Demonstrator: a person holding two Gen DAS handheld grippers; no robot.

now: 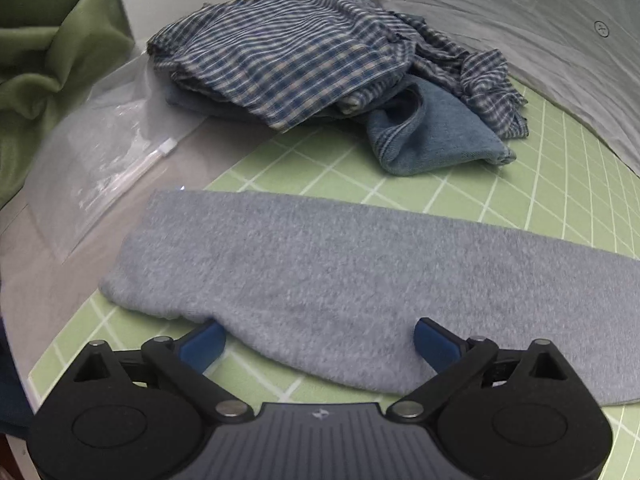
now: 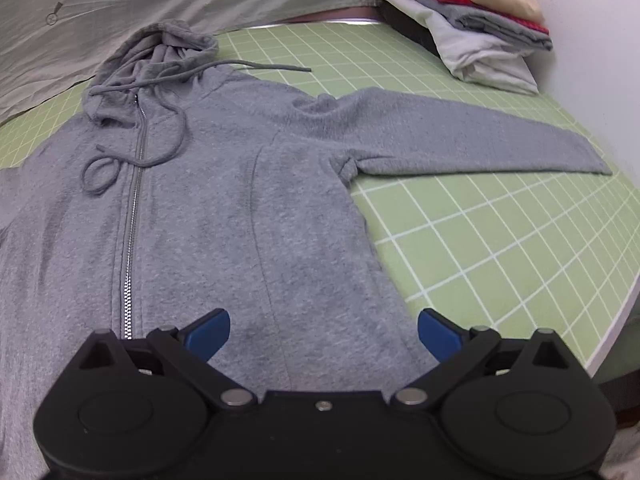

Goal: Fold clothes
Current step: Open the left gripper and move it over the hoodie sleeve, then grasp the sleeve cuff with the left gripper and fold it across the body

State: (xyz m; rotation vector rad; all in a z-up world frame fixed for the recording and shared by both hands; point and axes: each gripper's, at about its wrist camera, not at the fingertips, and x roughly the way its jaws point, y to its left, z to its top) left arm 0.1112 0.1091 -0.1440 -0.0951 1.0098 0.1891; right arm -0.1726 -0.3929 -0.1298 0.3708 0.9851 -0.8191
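Now you have the grey hoodie spread face up on the green grid mat that covers the table, zip closed, hood bunched at the far end, and both sleeves stretched out to the sides. Your left gripper hovers over the near edge of one sleeve with its jaws spread wide and nothing between them; the right gripper sits the same way, wide and empty, above the lower body panel beside the zipper.

The step in hand looks like the first sleeve fold. Come down on the sleeve near its cuff end and pinch both layers, not just the top fleece, so it lifts as one piece. Carry it across the chest low and flat, and lay it parallel to the zip. Let the right jaws pin the body fabric, or take the other sleeve and mirror the move.

Mind the loose drawcord: tuck it inward so it does not trail out. Keep clear of the plaid pile behind the sleeve and the folded stack at the far corner.
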